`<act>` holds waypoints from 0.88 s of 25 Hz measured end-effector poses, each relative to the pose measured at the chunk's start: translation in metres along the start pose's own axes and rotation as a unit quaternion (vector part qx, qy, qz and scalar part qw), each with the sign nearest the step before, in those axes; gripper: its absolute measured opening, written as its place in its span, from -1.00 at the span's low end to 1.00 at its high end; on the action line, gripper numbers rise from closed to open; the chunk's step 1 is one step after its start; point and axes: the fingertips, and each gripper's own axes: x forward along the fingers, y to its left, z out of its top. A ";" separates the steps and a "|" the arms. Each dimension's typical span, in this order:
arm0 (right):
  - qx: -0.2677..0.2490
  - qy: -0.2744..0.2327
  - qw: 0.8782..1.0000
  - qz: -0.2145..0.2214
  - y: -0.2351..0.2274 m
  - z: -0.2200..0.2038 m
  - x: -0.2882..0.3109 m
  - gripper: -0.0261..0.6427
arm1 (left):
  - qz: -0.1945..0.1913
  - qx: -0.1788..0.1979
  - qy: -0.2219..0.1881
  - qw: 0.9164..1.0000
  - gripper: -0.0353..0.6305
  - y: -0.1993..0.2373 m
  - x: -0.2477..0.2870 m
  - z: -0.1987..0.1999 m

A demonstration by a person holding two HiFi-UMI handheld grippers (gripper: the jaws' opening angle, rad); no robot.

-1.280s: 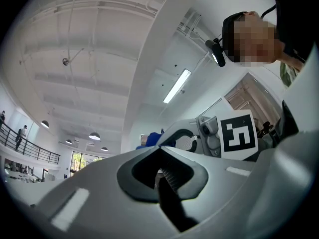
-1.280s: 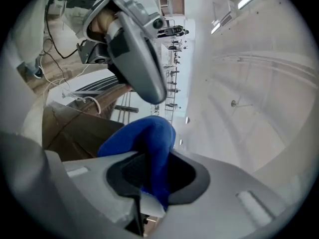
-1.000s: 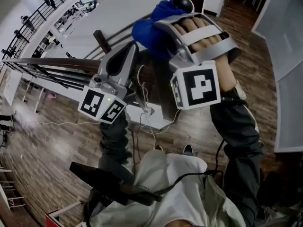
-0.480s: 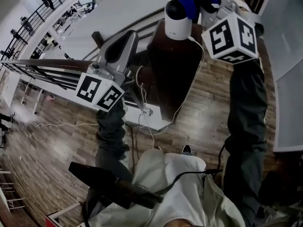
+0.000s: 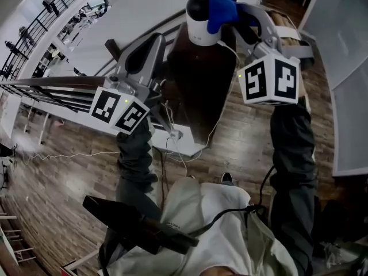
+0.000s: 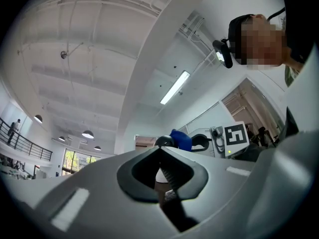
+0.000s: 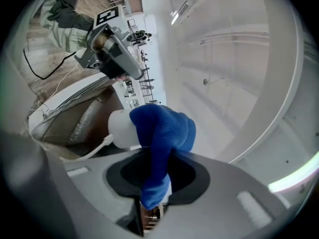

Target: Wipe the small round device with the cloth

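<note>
The small round device (image 5: 199, 20), white with a black domed top, stands at the far end of a dark brown table (image 5: 198, 91). A blue cloth (image 5: 221, 6) lies against the device's top right side, and my right gripper (image 5: 237, 13) is shut on it. In the right gripper view the cloth (image 7: 162, 131) hangs folded between the jaws, with the white device (image 7: 119, 128) just behind it. My left gripper (image 5: 152, 42) hovers left of the device, apart from it, jaws shut with nothing in them. In the left gripper view the device (image 6: 162, 142) and cloth (image 6: 180, 138) show beyond the jaw tips.
A white cable (image 5: 221, 119) runs from the device down the table to a white plug block (image 5: 175, 135) on the wooden floor (image 5: 75, 171). A metal railing (image 5: 52, 88) crosses at left. A dark bar (image 5: 135, 226) juts out below my body.
My right gripper swung the cloth from over the device up to its top, then came down to its right side. The left gripper has barely moved.
</note>
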 end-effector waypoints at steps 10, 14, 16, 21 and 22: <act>-0.028 -0.008 0.999 -0.029 -0.004 0.008 -0.027 -0.68 | -0.008 -0.007 -0.002 1.000 -0.88 -0.015 0.003 -0.011; -0.031 -0.014 0.999 -0.018 0.008 0.019 -0.020 -0.68 | -0.005 -0.010 -0.005 1.000 -0.88 -0.026 -0.004 -0.012; -0.023 -0.013 1.000 0.011 0.027 0.016 -0.024 -0.68 | -0.007 -0.012 -0.004 1.000 -0.88 -0.033 -0.007 -0.014; 0.087 -0.061 0.994 0.025 0.040 0.013 -0.038 -0.68 | 0.003 -0.014 -0.009 1.000 -0.88 -0.028 -0.013 -0.013; 0.120 -0.083 0.989 0.008 0.036 0.013 -0.047 -0.68 | 0.005 -0.015 -0.009 1.000 -0.88 -0.029 -0.015 -0.015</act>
